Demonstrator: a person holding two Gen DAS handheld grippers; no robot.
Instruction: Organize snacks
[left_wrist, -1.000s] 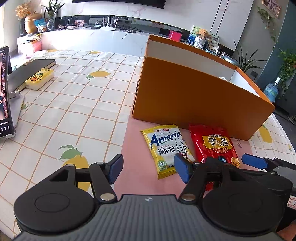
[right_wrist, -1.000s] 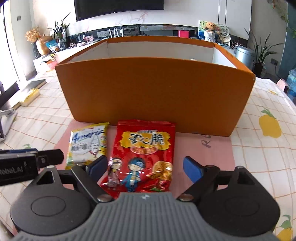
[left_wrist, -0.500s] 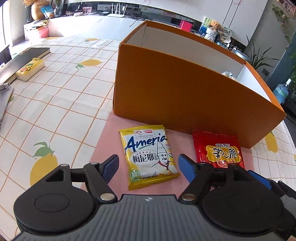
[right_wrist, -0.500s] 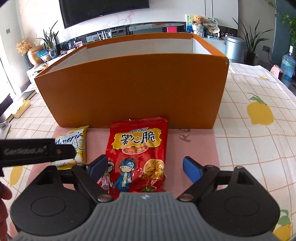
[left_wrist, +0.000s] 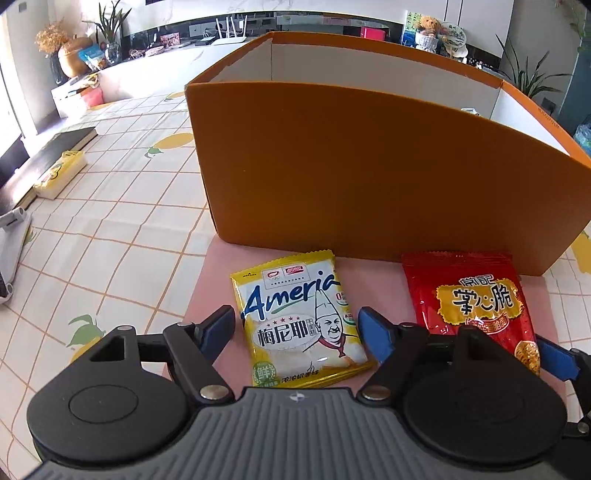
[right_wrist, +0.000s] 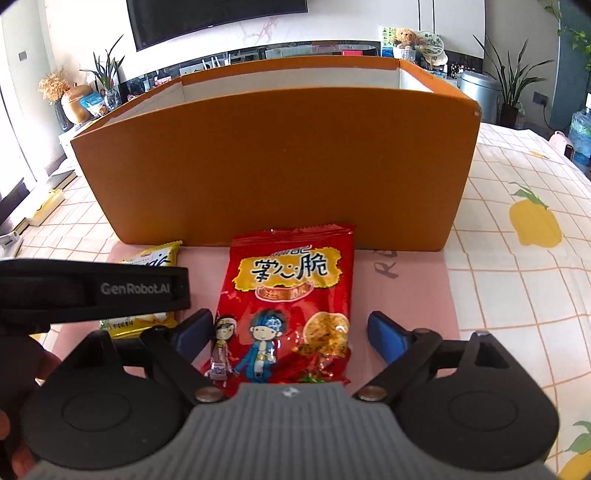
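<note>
A yellow snack packet (left_wrist: 299, 317) lies flat on a pink mat (left_wrist: 218, 266) in front of an orange box (left_wrist: 369, 177). My left gripper (left_wrist: 297, 328) is open, with its blue fingers either side of the packet's lower half. A red snack packet (right_wrist: 291, 295) lies to the right of the yellow one (right_wrist: 147, 288); it also shows in the left wrist view (left_wrist: 472, 299). My right gripper (right_wrist: 288, 334) is open, with its fingers either side of the red packet's lower half. The orange box (right_wrist: 273, 177) is open at the top.
A lemon-patterned tablecloth (left_wrist: 110, 229) covers the table. A dark book (left_wrist: 55, 151) and a yellow pack (left_wrist: 61, 173) lie at the far left. The left gripper's body (right_wrist: 92, 288) crosses the right wrist view's left side. A shelf with plants and a TV stands behind.
Both grippers have moved forward and lower over their packets. The left one has swung right so the yellow packet now sits between its fingers.
</note>
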